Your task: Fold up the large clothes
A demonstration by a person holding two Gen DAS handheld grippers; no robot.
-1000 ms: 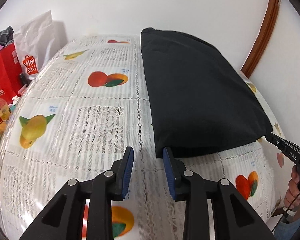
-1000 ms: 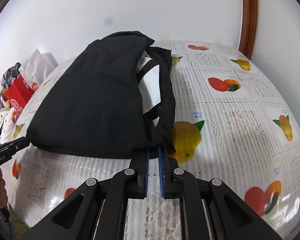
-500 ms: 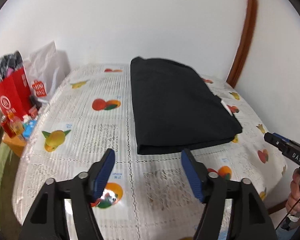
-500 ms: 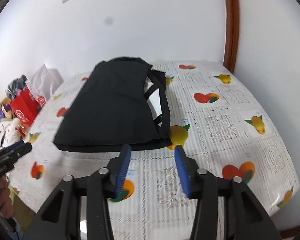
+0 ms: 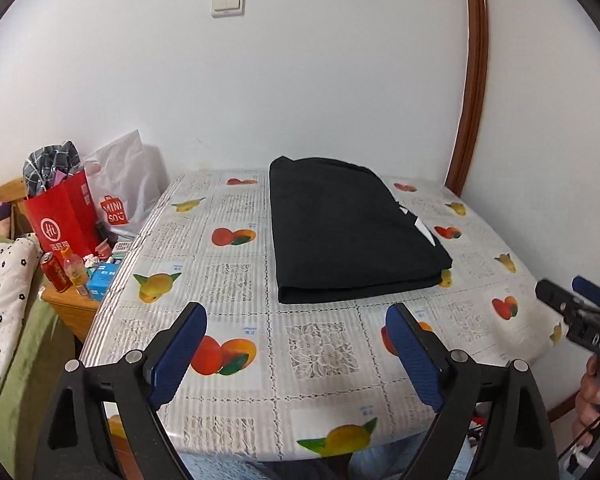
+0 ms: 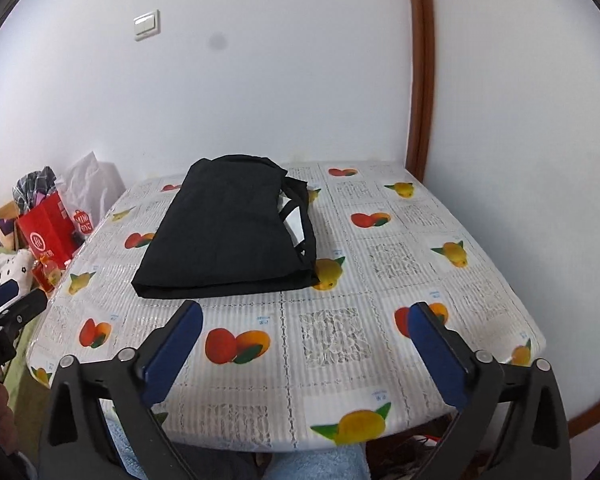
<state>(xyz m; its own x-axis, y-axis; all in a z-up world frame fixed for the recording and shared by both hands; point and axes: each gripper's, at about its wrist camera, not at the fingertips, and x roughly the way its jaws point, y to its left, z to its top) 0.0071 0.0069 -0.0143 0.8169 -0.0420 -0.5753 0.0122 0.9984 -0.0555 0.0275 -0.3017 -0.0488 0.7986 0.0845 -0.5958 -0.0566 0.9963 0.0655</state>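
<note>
A black garment (image 5: pixel 348 232) lies folded into a flat rectangle on the fruit-patterned tablecloth (image 5: pixel 320 340), toward the table's far side; white lining shows at its right edge (image 6: pixel 294 222). It also shows in the right wrist view (image 6: pixel 228 232). My left gripper (image 5: pixel 296 316) is open and empty, held back above the table's near edge. My right gripper (image 6: pixel 306 316) is open and empty, likewise back from the garment. The right gripper's tip shows at the right of the left wrist view (image 5: pixel 580 312).
Red shopping bags (image 5: pixel 60 220) and a white bag (image 5: pixel 128 184) stand left of the table by the wall. Bottles and boxes (image 5: pixel 76 272) sit on a low wooden stand. A brown door frame (image 5: pixel 472 80) rises at the back right.
Both grippers opened wide, let go of the garment's near edge and pulled back and up from the table. The folded garment stays flat where it was laid.
</note>
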